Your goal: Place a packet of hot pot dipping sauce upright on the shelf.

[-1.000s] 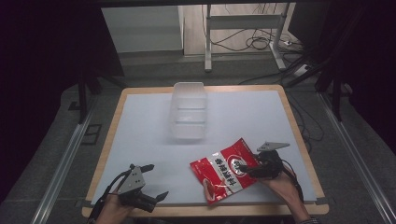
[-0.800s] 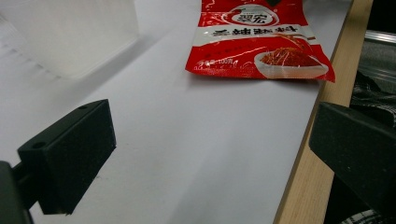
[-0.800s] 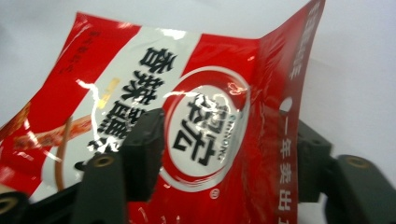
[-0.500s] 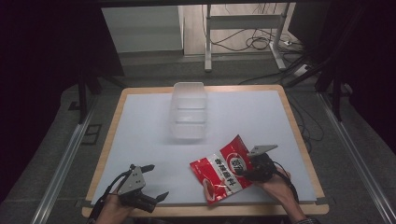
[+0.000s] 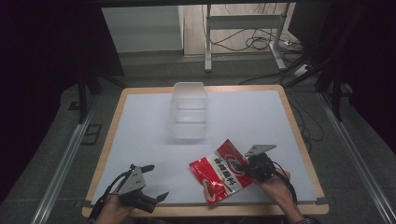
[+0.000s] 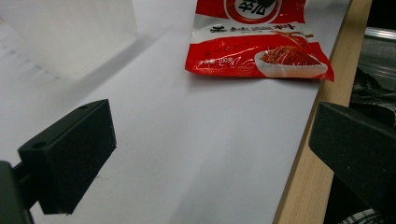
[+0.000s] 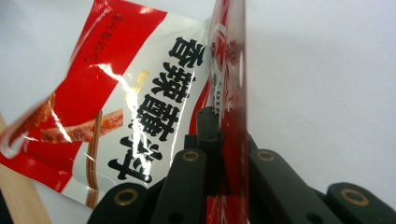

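A red and white snack packet [image 5: 219, 173] lies near the front edge of the white table [image 5: 140, 140], right of the middle. My right gripper [image 5: 248, 169] is at the packet's right edge. Its jaws have just been closing and now pinch that edge of the packet [image 7: 140, 93], which stands up between them in the right gripper view [image 7: 229, 140]. My left gripper [image 5: 157, 182] rests at the front left with its jaws wide apart and nothing between them. In the left gripper view [image 6: 210, 154] the packet [image 6: 261, 51] lies farther ahead.
A clear plastic container [image 5: 189, 112] stands at the back middle of the table, also seen as a container [image 6: 65, 32] in the left gripper view. The wooden table rim [image 5: 299, 140] runs close to the right hand. Cables and a metal stand [image 5: 243, 32] lie on the floor behind.
My right gripper slid left onto the packet's right edge and its jaws came together on it. The left gripper kept still.
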A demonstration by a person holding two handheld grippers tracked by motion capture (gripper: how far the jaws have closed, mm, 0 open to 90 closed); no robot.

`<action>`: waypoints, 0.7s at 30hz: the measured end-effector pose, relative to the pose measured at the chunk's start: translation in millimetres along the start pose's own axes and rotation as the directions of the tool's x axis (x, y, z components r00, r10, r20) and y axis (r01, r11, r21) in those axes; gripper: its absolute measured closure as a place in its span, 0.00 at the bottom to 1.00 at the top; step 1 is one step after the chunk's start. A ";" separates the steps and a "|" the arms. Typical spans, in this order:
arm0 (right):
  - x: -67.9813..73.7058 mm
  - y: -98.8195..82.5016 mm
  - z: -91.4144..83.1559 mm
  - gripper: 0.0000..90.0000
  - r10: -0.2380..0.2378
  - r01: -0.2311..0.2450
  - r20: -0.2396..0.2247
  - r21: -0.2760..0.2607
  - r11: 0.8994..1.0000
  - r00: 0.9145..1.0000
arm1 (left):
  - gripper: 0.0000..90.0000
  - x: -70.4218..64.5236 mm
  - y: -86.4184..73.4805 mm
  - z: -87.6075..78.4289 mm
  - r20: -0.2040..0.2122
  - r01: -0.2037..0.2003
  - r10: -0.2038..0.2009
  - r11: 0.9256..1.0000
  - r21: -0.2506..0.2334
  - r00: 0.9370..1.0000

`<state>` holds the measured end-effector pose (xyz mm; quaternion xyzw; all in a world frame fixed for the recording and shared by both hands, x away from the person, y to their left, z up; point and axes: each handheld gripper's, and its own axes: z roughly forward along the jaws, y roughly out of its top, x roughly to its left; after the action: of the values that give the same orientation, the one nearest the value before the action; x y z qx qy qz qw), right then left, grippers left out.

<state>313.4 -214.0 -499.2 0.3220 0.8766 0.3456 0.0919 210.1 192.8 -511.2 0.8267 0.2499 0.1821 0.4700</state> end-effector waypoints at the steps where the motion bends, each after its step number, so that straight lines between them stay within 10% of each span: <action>1: -0.2 1.2 -2.8 0.97 0.010 -0.010 -0.003 -0.014 1.000 1.000 | 0.01 0.0 0.0 0.0 -0.001 0.000 0.000 1.000 0.000 1.000; 21: 2.5 30.9 -29.9 0.97 -0.002 -0.002 -0.039 -0.105 0.995 0.999 | 0.01 0.3 0.0 0.1 -0.008 0.002 -0.002 1.000 -0.001 1.000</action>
<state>315.4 -211.7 -456.3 0.3098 0.8590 0.3973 0.0914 210.4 192.9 -511.2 0.8256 0.2523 0.1851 0.4696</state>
